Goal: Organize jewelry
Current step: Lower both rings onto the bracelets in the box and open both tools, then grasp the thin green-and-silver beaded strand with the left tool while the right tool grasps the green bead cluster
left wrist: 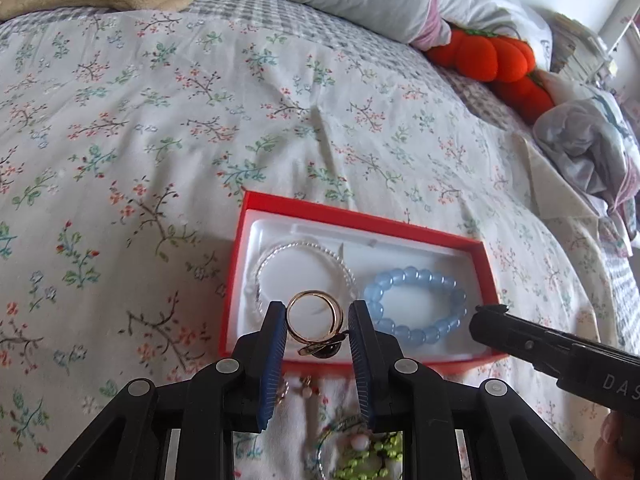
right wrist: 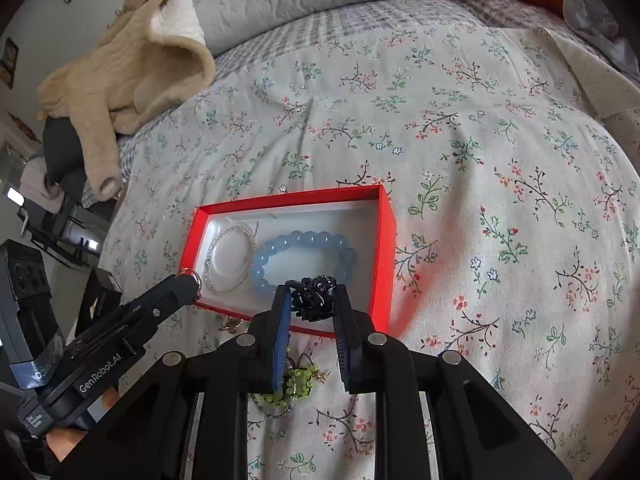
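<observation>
The left claw (left wrist: 316, 320) is closed to a narrow gap on a gold ring (left wrist: 314, 317), its blue pads pinching the band from either side with the dark ornament hanging at the lower edge; the ring hangs above the near-left corner of the red box (left wrist: 360, 220). The right claw (right wrist: 310, 300) is likewise closed down on a small black beaded piece (right wrist: 314, 298), held at the very tips over the box's near edge. Inside the box, on its white liner, a clear beaded bracelet (left wrist: 304, 264) lies at the left and a blue beaded bracelet (left wrist: 416, 304) just beside it at the right, so the free room is probably the strip along the near wall. To do this well, each piece should be carried past the near wall and lowered close to the liner before the pads part, one claw at a time so the two do not crowd each other. The ring, gripped on its round band, could roll or twist out, so keep it low. A yellow-green beaded piece (right wrist: 298, 380) and other bits lie on the floral bedspread (right wrist: 500, 160) near the box, not yet sorted.
</observation>
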Demonstrator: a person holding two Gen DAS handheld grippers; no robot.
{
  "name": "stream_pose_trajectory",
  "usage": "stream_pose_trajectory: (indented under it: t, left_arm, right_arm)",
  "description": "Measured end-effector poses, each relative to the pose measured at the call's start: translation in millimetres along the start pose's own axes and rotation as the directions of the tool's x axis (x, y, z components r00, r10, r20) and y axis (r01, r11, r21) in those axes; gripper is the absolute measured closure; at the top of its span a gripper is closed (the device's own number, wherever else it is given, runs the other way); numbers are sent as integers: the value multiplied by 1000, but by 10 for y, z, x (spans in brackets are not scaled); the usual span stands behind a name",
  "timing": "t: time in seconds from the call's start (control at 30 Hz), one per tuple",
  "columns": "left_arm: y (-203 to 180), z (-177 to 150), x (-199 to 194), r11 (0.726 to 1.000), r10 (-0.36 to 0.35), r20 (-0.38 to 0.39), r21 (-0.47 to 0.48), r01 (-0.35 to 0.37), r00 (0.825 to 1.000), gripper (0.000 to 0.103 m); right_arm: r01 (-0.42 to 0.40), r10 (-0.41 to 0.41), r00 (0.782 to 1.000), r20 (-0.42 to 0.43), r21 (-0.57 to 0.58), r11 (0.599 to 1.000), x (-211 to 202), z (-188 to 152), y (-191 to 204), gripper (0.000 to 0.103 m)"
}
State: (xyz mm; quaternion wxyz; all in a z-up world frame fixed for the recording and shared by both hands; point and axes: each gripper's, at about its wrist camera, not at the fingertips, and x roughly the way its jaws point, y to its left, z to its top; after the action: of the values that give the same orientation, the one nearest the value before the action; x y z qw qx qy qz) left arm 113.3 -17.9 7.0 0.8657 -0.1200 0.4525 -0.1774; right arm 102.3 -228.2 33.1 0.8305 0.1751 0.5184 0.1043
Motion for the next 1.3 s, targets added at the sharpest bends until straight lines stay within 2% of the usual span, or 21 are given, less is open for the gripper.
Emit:
stream_pose_trajectory:
  t: [0.47,0.57,0.63,0.73,0.97,1.13,1.3]
  left_arm:
    - [18,68,260,1000,15,-32,-4,-15,999,76]
    - [9,81,246,1000,16,-28,-12,-16,999,67]
    - [-6,90,207,1000,22,-16,-8,-22,1000,59]
    - [0,101,147,1000,28,-8,-7,-28,1000,58]
    - [65,104,17,999,32,-17,-28,-33,999,51]
    - [42,48,-101,997,76,-25,-29,-77,997,33]
    - [60,-38,-153,990,136,-74,-25,-138,988,22]
  right_arm:
    - [-40,40,999,-13,-9,999,182,131,-29,80]
    - [-53,53,999,-10,0,999,170,137,-41,80]
    - [-63,63,998,-4,11,998,141,140,-62,75]
    - [-75,75,997,12,15,997,78,145,-71,66]
    - [-58,58,998,23,7,998,-22,130,-41,64]
    - [-32,32,999,19,3,999,-89,94,-7,51]
    - [4,-4,1000,11,0,1000,-174,28,17,48]
